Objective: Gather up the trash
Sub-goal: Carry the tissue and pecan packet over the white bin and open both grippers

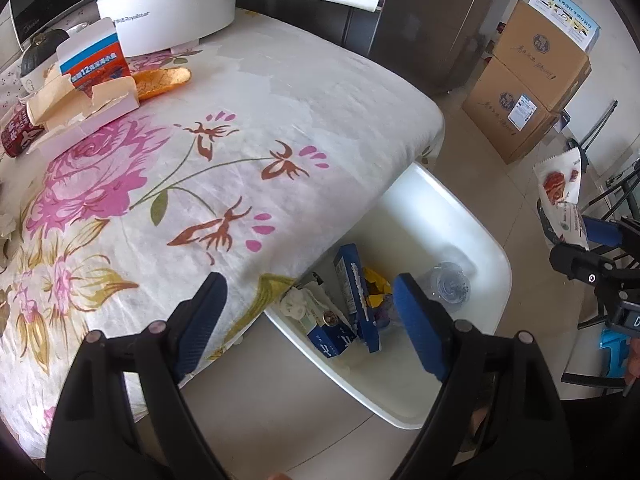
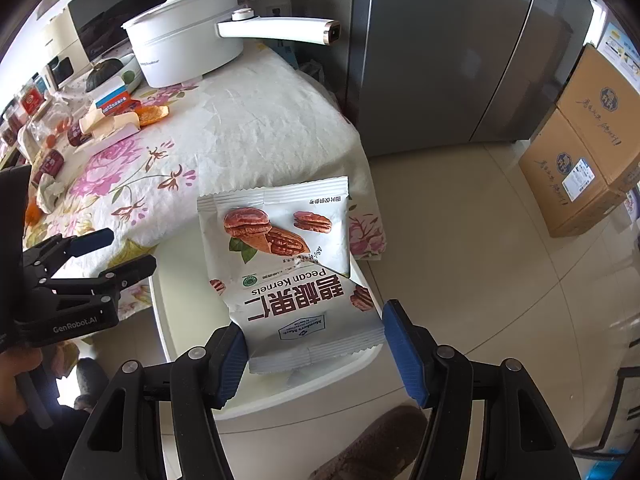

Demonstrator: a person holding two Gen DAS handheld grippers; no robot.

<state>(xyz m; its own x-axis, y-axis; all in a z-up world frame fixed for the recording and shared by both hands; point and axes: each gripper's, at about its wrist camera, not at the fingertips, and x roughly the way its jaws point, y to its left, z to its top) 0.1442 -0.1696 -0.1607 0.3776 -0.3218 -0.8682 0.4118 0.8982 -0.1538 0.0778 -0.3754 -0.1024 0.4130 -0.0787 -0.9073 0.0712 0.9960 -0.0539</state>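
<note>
A white trash bin (image 1: 472,216) stands on the floor at the table's corner and holds blue cartons (image 1: 356,300), tissue and a clear cup (image 1: 452,280). My left gripper (image 1: 308,320) is open and empty above the table edge and the bin. My right gripper (image 2: 314,352) is open, with a white pecan kernels packet (image 2: 288,264) between its fingers over the bin (image 2: 176,328); the packet touches the left finger (image 2: 232,356) only. The packet also shows at the right of the left wrist view (image 1: 560,192). Torn cartons (image 1: 88,92) and a red can (image 1: 18,132) lie on the floral tablecloth.
A white electric pot (image 1: 168,4) with a long handle stands at the table's far end. A grey fridge (image 2: 452,52) stands behind the table. Stacked cardboard boxes (image 1: 528,88) sit on the floor to the right. A slippered foot (image 2: 372,448) is near the bin.
</note>
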